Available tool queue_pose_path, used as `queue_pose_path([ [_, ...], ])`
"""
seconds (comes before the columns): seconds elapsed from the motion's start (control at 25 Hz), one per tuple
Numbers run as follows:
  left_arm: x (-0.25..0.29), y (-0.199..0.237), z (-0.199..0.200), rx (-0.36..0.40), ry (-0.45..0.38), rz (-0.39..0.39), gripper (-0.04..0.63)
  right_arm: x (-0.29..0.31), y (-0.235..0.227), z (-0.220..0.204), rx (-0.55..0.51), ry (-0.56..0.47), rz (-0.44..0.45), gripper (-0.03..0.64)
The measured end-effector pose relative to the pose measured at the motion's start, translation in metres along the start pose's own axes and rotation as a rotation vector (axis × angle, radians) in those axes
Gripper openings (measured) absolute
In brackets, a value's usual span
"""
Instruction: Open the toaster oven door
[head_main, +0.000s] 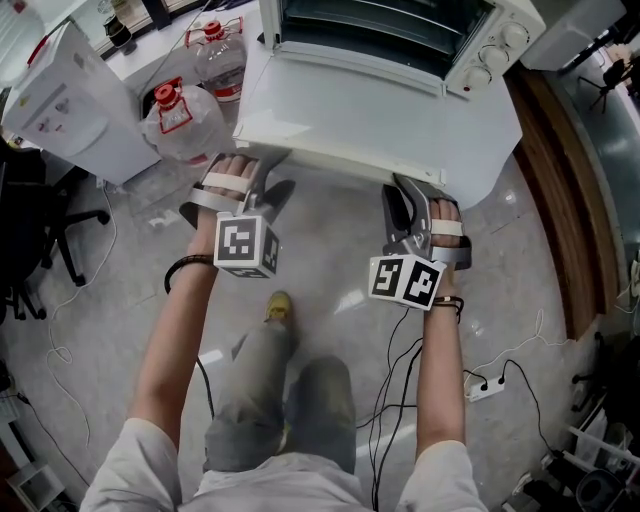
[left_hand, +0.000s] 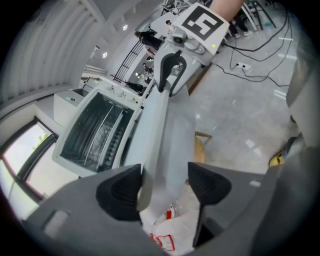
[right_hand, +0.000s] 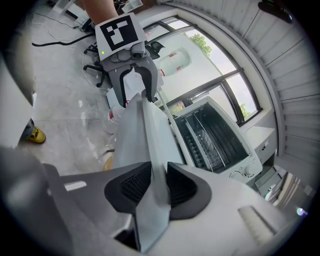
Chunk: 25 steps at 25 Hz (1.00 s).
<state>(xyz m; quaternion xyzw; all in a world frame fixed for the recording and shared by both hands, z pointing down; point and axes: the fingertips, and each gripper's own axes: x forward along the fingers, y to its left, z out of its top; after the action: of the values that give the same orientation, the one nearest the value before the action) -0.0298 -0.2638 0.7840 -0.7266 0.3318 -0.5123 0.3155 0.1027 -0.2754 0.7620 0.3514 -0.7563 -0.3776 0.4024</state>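
The white toaster oven (head_main: 470, 55) stands with its door (head_main: 370, 110) swung down flat, and the dark cavity with its wire rack (left_hand: 95, 130) is exposed. Both grippers are at the door's front edge. My left gripper (head_main: 262, 175) is open: the door edge (left_hand: 160, 130) passes between its jaws (left_hand: 162, 182) with a gap to the right pad. My right gripper (head_main: 405, 190) is shut on the door's edge (right_hand: 145, 135), with both ribbed pads (right_hand: 132, 182) pressed against it. Each gripper view also shows the other gripper on that same edge: the right gripper (left_hand: 170, 70) and the left gripper (right_hand: 132, 80).
Two large water bottles (head_main: 185, 120) (head_main: 220, 55) and a white water dispenser (head_main: 70, 100) stand on the floor at the left. An office chair (head_main: 40, 240) is farther left. Cables and a power strip (head_main: 485, 385) lie at the right, near a wooden counter edge (head_main: 560, 200). My legs and shoe (head_main: 280, 305) are below.
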Motion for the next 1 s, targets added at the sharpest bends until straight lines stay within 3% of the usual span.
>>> queue_pose_path([
  [0.28, -0.008, 0.0, 0.001, -0.032, -0.01, -0.033, 0.296, -0.007, -0.001, 0.004, 0.015, 0.019, 0.018, 0.084],
  [1.0, -0.049, 0.01, 0.01, -0.175, -0.032, -0.095, 0.238, -0.043, -0.01, 0.017, 0.162, 0.051, 0.084, 0.082],
])
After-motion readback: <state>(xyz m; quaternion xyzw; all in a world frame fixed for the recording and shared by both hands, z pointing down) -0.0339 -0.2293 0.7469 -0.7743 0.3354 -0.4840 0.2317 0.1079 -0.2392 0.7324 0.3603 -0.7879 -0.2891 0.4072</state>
